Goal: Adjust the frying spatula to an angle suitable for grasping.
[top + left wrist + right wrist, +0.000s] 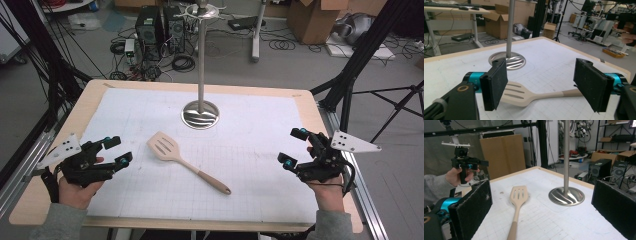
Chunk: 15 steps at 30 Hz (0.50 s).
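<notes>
A beige slotted spatula (185,161) lies flat on the white gridded mat, blade toward the far left, handle toward the near right. My left gripper (116,151) hovers at the left side of the table, jaws open and empty, aimed at the spatula (529,94). At the right side my right gripper (294,147) is held open with nothing between its jaws. It faces the spatula (517,205) from the handle end. A metal stand (200,112) with a round base and a tall pole rises behind the spatula.
The wooden table (305,100) is covered by the white mat (250,150). Beyond the far edge, computer towers (157,25), cables and cardboard boxes (315,17) sit on the floor. Black tripod legs (360,55) stand at the right.
</notes>
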{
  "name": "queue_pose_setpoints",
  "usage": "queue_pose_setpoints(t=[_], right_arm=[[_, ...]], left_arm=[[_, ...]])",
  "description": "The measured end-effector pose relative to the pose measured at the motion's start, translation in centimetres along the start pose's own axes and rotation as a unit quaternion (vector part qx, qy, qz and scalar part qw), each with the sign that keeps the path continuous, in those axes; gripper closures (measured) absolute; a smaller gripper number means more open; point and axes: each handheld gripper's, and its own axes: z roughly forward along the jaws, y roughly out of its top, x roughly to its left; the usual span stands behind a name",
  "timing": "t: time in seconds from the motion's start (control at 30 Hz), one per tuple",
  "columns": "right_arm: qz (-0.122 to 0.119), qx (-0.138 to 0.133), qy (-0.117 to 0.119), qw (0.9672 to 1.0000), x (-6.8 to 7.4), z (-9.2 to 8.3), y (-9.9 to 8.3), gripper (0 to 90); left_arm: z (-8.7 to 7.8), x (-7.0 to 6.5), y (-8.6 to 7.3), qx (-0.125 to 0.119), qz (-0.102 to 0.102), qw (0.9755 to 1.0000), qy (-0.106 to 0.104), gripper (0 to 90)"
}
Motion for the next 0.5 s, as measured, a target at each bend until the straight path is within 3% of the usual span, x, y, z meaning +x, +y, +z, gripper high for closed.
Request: queue_pose_setpoints(t=[0.23, 0.5], right_arm=[[0.003, 0.001, -0.001, 1.0000, -0.1, 0.0, -0.1, 2.0], [0.003, 0.004, -0.001, 1.0000, -0.1, 0.0, -0.2, 2.0]], left_arm=[[0.6, -0.3, -0.2, 0.005, -0.003, 0.9998, -0.018, 41.1], [1.3, -1.0, -0.2, 0.041, 0.026, 0.9986, -0.021, 55.5]])
